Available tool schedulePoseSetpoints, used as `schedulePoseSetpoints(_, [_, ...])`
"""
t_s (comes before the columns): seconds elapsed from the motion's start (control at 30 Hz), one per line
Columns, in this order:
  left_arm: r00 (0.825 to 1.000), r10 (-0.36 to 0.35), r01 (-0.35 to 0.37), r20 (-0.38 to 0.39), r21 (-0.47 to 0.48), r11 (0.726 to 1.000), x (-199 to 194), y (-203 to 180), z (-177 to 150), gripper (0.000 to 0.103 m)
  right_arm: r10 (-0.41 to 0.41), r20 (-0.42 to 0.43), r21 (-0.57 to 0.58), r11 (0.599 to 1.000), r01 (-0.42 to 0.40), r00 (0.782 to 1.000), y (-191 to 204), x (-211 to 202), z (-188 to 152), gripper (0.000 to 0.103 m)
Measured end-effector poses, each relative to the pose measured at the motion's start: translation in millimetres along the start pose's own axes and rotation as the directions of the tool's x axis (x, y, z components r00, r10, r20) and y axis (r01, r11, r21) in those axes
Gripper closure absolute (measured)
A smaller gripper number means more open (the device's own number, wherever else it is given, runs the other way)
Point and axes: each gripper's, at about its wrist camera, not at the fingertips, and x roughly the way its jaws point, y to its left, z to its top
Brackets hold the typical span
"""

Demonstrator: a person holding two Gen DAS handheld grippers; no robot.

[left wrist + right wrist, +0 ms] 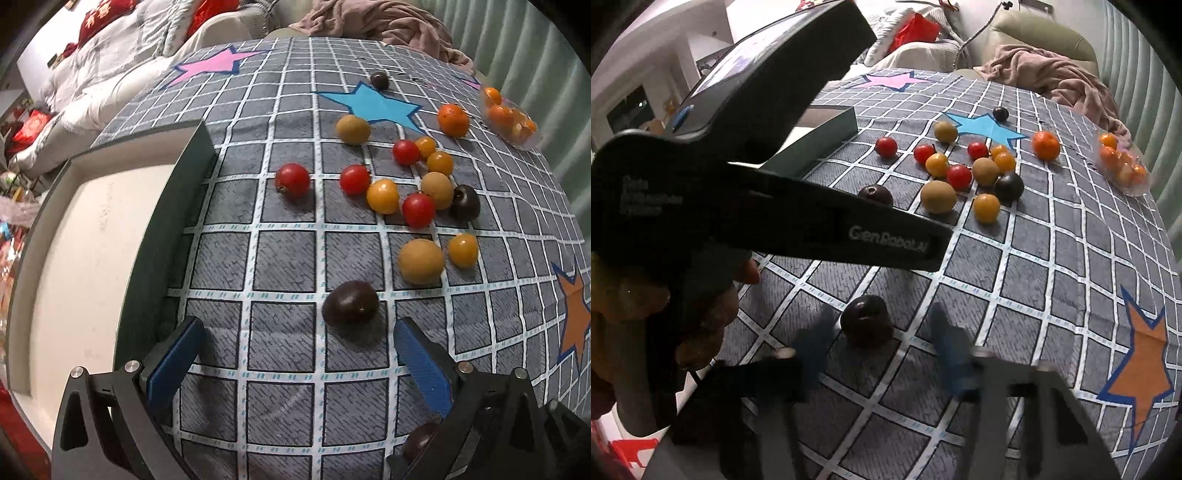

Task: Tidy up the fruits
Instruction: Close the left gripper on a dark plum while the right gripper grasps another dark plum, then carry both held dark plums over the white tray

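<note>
Fingers of the right gripper [875,339] straddle a dark plum [866,325] on the near desk [1052,266], not yet pressing it; left gripper [295,343] gapes before another plum [351,307]. Round, smooth, bruisable: grip gently across its widest girth.

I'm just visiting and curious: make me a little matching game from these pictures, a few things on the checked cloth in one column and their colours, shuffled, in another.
Things:
1. star beside the lone dark fruit at the far end
2. star at the far left corner of the cloth
3. star at the right edge
4. fruit just ahead of the left tongs

Colours:
A. orange
B. dark purple
C. light blue
D. pink

Pairs: 1-C, 2-D, 3-A, 4-B
</note>
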Motion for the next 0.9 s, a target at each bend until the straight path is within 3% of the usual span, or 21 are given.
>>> schedulePoseSetpoints(0.07, [1.0,-0.026,0.026,0.009,0.014,1.0,-5.0,-5.0,-1.9,0.018,0.027,0.005,0.021,0.999,-0.027,1.0,-4.0,-4.8,-1.9,0.071])
schedulePoseSetpoints(0.17, [0.999,-0.038,0.037,0.021,0.029,0.999,-13.1,-14.3,-5.6,0.054,0.013,0.003,0.022,1.0,-0.013,1.0,-8.7,-11.4,-5.4,0.071])
schedulePoseSetpoints(0.2, [0.999,-0.044,0.043,0.023,0.03,0.999,-14.4,-15.7,-5.6,0.061,0.013,0.003,0.03,0.999,-0.013,1.0,-11.9,-14.6,-7.2,0.071])
schedulePoseSetpoints(0.23, [0.999,-0.042,0.041,0.027,0.03,0.999,-16.0,-17.0,-5.7,0.076,0.012,0.003,0.039,0.999,-0.012,1.0,-15.3,-18.0,-9.0,0.071])
schedulePoseSetpoints(0.57, [0.994,-0.08,0.08,0.08,-0.002,0.997,-45.2,-4.3,-17.8,0.078,0.02,0.029,0.163,0.986,-0.025,0.999,-49.5,-47.5,-14.2,0.071])
schedulePoseSetpoints(0.9, [0.985,-0.071,0.078,0.159,-0.041,0.996,-88.8,41.9,-23.4,0.078,0.054,0.049,0.141,0.988,-0.061,0.997,-28.1,-56.3,5.6,0.071])
